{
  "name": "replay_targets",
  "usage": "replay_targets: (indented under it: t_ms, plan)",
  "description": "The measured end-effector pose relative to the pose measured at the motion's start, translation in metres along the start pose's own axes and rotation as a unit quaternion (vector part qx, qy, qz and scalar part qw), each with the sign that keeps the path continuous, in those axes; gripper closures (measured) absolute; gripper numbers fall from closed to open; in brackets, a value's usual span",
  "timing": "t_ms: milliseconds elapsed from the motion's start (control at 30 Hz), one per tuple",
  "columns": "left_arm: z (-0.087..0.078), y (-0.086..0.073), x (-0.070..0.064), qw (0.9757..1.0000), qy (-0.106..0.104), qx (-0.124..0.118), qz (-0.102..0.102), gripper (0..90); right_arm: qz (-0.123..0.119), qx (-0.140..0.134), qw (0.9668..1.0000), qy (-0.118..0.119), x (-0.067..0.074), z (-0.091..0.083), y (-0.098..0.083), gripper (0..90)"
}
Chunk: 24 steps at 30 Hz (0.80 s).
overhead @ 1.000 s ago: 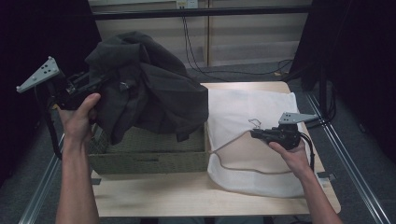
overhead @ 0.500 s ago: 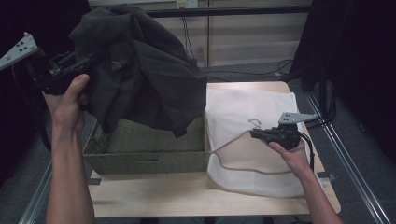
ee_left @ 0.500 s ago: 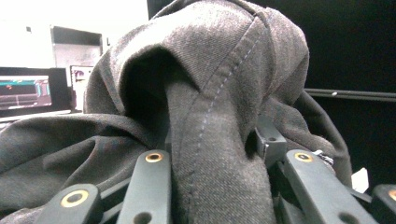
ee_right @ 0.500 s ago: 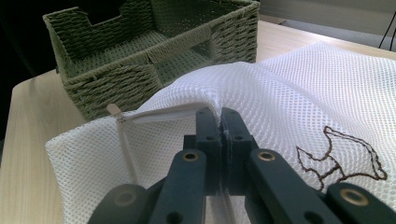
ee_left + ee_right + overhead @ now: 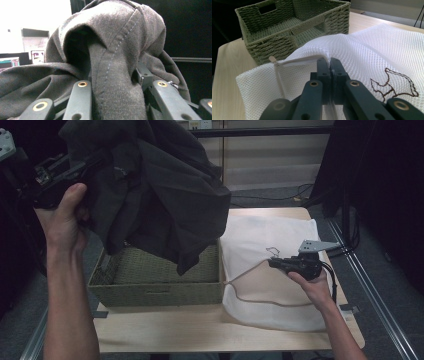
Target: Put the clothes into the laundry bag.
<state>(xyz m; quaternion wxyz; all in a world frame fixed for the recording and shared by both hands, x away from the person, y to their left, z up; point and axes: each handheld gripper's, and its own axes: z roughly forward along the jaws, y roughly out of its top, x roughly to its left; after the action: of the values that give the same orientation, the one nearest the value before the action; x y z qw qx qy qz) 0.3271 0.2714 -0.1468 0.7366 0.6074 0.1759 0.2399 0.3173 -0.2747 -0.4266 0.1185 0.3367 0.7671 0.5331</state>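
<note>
A dark grey garment (image 5: 160, 195) hangs high over the green woven basket (image 5: 155, 290), bunched at the top left. My left gripper (image 5: 100, 157) is shut on a fold of the garment (image 5: 112, 75), which fills the space between its jaws. A white mesh laundry bag (image 5: 270, 255) lies flat on the table to the right of the basket. My right gripper (image 5: 272, 263) is shut on the mesh bag (image 5: 367, 52) at its zippered edge, lifting that edge slightly. The basket (image 5: 294, 27) looks empty inside.
The wooden table (image 5: 200, 327) has bare surface in front of the basket and bag. A cable (image 5: 260, 292) trails across the bag from the right gripper. A metal rail (image 5: 370, 290) runs along the table's right side, with dark curtains beyond.
My left gripper has lifted the dark garment higher and further left, clear of the basket. The right gripper has stayed in place on the mesh bag.
</note>
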Motion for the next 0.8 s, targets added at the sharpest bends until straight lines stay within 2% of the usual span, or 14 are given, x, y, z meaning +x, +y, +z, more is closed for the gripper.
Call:
replay_targets:
  t_ms: [200, 267, 400, 467, 667, 700, 733, 767, 800]
  plan:
    - [0.003, 0.0, -0.012, 0.9998, -0.014, -0.012, -0.009, 66.0, -0.002, 0.001, 1.0, 0.0, 0.0, 0.001, 0.0, 87.9]
    - [0.004, -0.001, -0.017, 0.9997, -0.021, -0.014, -0.006, 66.0, -0.001, 0.002, 1.0, 0.001, 0.001, 0.002, 0.0, 87.9]
    - [0.013, 0.001, -0.027, 0.9986, -0.051, -0.015, -0.006, 66.0, -0.003, 0.001, 1.0, 0.0, 0.001, 0.003, 0.0, 87.9]
    - [0.016, 0.001, -0.029, 0.9983, -0.056, -0.016, -0.008, 66.0, -0.002, 0.001, 1.0, 0.0, 0.001, 0.003, 0.0, 87.9]
    - [0.029, -0.001, -0.042, 0.996, -0.084, -0.025, -0.015, 66.0, -0.003, -0.004, 1.0, -0.001, 0.0, 0.002, 0.0, 87.9]
    - [0.031, -0.001, -0.045, 0.9953, -0.092, -0.027, -0.015, 66.0, -0.002, -0.004, 1.0, -0.001, 0.0, 0.002, 0.0, 88.0]
    - [0.036, -0.003, -0.052, 0.994, -0.101, -0.035, -0.023, 66.0, -0.004, -0.004, 1.0, -0.001, 0.0, 0.002, 0.0, 88.0]
    - [0.036, -0.003, -0.052, 0.994, -0.101, -0.035, -0.023, 66.0, -0.004, -0.005, 1.0, -0.002, 0.0, 0.002, 0.0, 88.0]
    - [0.04, -0.003, -0.056, 0.9929, -0.111, -0.038, -0.022, 66.0, -0.004, -0.005, 1.0, -0.002, 0.0, 0.002, 0.0, 88.0]
